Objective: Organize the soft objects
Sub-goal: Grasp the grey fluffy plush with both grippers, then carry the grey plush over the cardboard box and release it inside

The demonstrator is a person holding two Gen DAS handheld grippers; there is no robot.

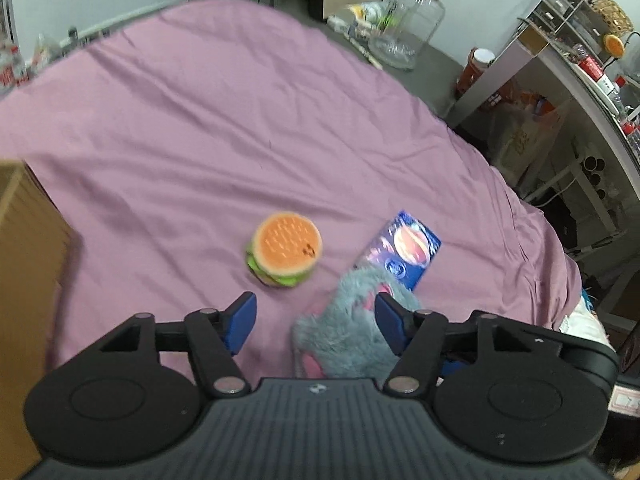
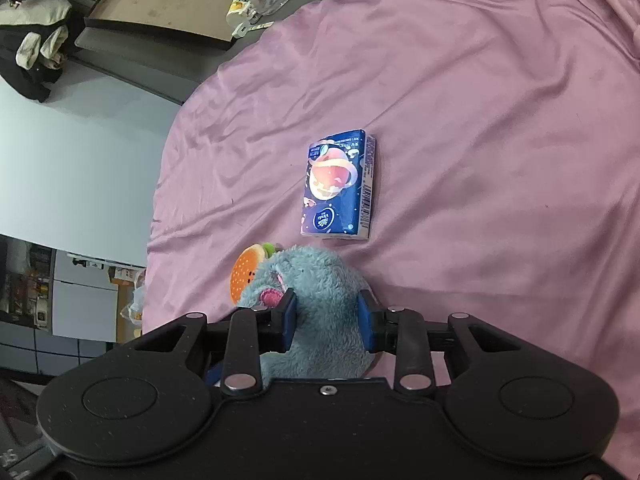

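Tan cardboard box (image 1: pixel 24 280) sits left of the left tongs (image 1: pixel 316 312); contents not visible. Left tongs apart, empty. Right tongs (image 2: pixel 328 320) clamped on fluffy blue-grey plush toy (image 2: pixel 320 300); round orange plush burger (image 1: pixel 285 249) lies just ahead of the left tongs.

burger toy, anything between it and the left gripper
Nothing visible. The left gripper is open, and only bare pink sheet lies between it and the burger toy. The blue plush sits off to the right, shut in the right gripper, beside that path rather than across it.
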